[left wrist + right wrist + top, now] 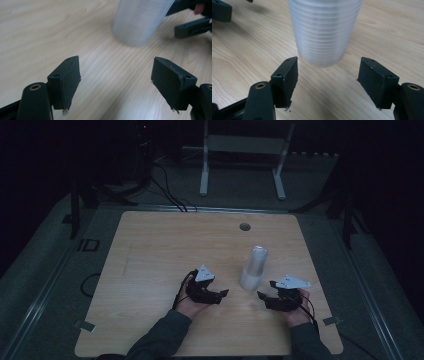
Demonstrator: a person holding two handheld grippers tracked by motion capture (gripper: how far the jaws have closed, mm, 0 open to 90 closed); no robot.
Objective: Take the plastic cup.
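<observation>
a person at a wooden counter (150, 250) brings two tools toward a tall stack of translucent plastic cups (254, 268), which stands upright on the counter's right half, between and just ahead of both hands. the left hand-held gripper (220, 295) sits low near the counter with its jaws spread well apart and empty; in the left gripper view the stack of cups (140, 20) lies ahead and to the right of the open jaws, not yet between them. the right hand-held gripper (262, 297) is likewise open and empty, and in the right gripper view the ribbed stack (324, 30) stands squarely ahead of its two black jaws, close but apart from them. the work in hand appears to be the approach, before any grasp: neither tool touches the cups. the next move likely calls for one gripper to ease forward until the base of the stack sits between its jaws and close gently, since thin plastic may buckle, while the other takes the upper cups to lift one free. a push from one side alone could tip the tall stack.
</observation>
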